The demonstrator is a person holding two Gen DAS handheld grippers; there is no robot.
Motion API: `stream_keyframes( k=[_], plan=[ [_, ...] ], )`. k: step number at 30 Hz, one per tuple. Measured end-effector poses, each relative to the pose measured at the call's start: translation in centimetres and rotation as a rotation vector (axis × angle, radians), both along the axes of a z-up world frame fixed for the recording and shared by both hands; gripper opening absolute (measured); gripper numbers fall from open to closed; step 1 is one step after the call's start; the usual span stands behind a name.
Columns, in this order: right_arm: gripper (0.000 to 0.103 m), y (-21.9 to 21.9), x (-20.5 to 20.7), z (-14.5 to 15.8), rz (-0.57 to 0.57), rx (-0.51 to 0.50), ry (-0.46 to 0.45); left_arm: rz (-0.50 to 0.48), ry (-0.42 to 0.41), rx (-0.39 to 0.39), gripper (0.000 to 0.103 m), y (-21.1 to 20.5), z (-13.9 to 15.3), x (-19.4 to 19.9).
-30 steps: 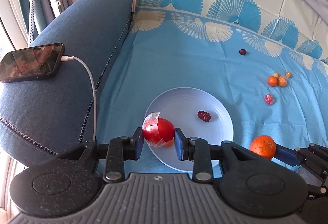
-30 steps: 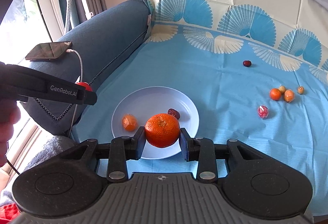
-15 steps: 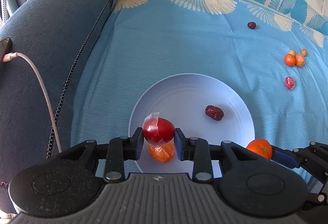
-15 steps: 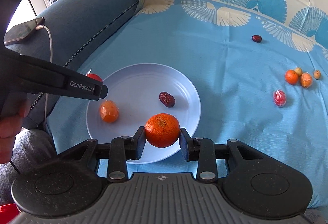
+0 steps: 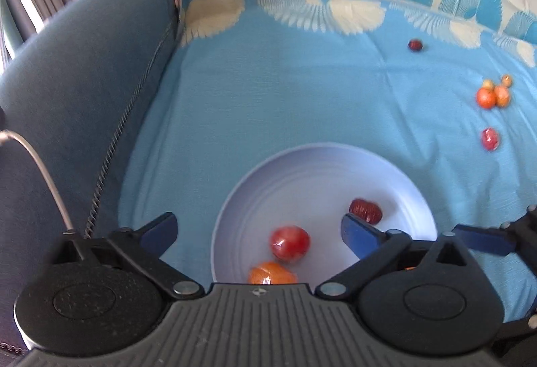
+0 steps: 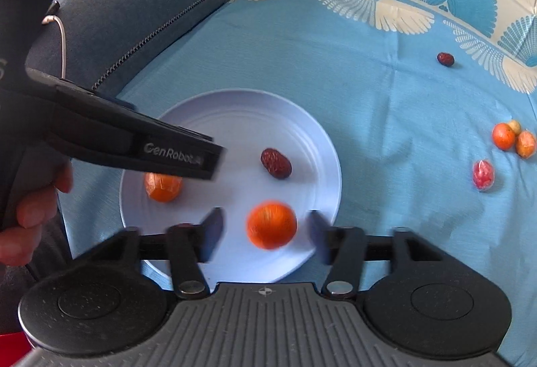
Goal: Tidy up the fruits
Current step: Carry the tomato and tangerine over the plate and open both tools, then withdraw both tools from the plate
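A pale plate (image 5: 396, 172) (image 6: 302, 118) lies on the blue cloth. On it are a red wrapped fruit (image 5: 290, 243), a small wrapped orange fruit (image 5: 270, 273) (image 6: 162, 187) and a dark red date (image 5: 365, 210) (image 6: 276, 163). My left gripper (image 5: 258, 232) is open above the plate, with the red fruit loose between its spread fingers. My right gripper (image 6: 265, 229) is open, and a tangerine (image 6: 272, 225) sits blurred between its parted fingers over the plate's near edge. The left gripper's body (image 6: 134, 145) crosses the right wrist view.
On the cloth to the right lie another date (image 5: 415, 45) (image 6: 445, 59), a cluster of small orange fruits (image 5: 493, 93) (image 6: 513, 138) and a red wrapped fruit (image 5: 490, 139) (image 6: 483, 174). A blue sofa arm (image 5: 84, 91) with a white cable (image 5: 43, 165) rises on the left.
Both grippers have opened. The left let go of the red fruit, which now rests on the plate. The right let go of the tangerine over the plate's near edge.
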State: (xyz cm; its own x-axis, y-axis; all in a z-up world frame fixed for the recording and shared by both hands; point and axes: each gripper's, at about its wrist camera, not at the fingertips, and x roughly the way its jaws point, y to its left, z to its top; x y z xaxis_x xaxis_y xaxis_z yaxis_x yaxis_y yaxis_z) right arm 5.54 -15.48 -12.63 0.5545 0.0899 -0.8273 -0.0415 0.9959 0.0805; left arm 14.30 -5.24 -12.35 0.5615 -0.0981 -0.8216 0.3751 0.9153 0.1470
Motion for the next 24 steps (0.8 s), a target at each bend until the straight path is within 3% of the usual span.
stream_keyframes(
  k=[4, 12, 24],
  plan=[
    [0.089, -0.5, -1.7, 2.1, 0.006, -0.002, -0.005, -0.040, -0.004, 0.052, 0.103, 0.5, 2.0, -2.0],
    [0.099, 0.4, -8.4, 6.1, 0.017, 0.039, 0.010, 0.027, -0.005, 0.023, 0.103, 4.6, 5.8, -9.5],
    [0.101, 2.6, -15.2, 11.7, 0.022, -0.029, -0.171, 0.050, -0.119, -0.018, 0.103, 7.2, 11.3, -16.7]
  ],
)
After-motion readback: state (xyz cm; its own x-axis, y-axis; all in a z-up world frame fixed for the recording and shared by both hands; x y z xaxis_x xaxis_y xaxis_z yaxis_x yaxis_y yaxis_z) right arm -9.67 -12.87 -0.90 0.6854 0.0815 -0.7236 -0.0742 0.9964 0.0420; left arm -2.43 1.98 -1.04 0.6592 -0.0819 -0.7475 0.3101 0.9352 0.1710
